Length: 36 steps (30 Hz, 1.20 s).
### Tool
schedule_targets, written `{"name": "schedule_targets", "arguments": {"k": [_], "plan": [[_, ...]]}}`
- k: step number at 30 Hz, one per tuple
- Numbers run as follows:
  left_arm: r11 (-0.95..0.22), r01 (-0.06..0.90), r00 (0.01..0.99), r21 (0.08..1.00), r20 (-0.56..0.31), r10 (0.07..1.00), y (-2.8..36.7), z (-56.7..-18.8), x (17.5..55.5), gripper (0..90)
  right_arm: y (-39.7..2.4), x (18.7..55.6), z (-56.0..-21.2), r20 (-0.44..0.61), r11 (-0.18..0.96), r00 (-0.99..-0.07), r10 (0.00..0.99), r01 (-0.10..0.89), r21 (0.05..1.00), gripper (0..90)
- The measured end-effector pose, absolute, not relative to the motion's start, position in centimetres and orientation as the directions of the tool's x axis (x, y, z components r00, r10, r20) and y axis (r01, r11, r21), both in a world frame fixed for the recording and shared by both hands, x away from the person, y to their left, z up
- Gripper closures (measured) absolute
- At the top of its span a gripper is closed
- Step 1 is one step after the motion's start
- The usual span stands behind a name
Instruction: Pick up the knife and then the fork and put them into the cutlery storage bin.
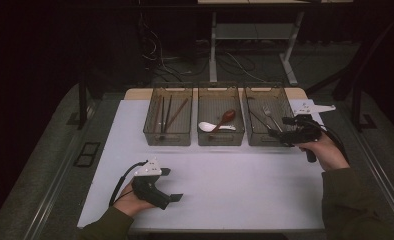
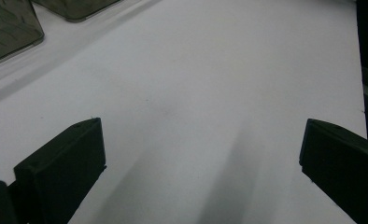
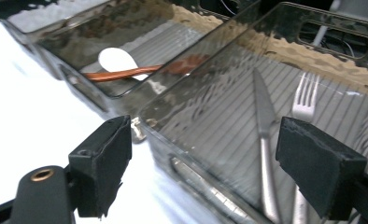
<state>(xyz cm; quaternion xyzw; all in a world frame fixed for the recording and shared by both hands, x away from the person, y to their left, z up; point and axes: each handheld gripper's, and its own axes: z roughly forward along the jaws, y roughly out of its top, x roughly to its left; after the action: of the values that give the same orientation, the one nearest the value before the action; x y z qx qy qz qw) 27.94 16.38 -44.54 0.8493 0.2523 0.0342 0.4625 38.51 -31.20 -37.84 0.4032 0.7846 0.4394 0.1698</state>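
Left gripper (image 1: 171, 185) rests low; right gripper (image 1: 277, 135) overhangs bin (image 1: 265, 141).

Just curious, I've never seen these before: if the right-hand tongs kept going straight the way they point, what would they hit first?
Probably the right bin's near wall; above it, the knife and fork inside. Depth is unclear.

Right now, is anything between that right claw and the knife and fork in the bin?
Only the bin's near wall. The right gripper hangs open at that edge, while the knife and fork lie on the bin floor beyond it. The bin is open on top, with nothing covering them.
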Motion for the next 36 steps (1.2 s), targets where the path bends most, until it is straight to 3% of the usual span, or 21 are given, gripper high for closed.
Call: {"name": "schedule_targets", "arguments": {"k": [36], "plan": [[-0.441, 0.391, 0.87, 0.808, -0.169, 0.462, 16.4, -44.4, 27.7, 0.0, -29.2, 29.1, -42.5, 0.109, 0.302, -0.707, 0.699, 0.43, 0.851, 18.2]]}}
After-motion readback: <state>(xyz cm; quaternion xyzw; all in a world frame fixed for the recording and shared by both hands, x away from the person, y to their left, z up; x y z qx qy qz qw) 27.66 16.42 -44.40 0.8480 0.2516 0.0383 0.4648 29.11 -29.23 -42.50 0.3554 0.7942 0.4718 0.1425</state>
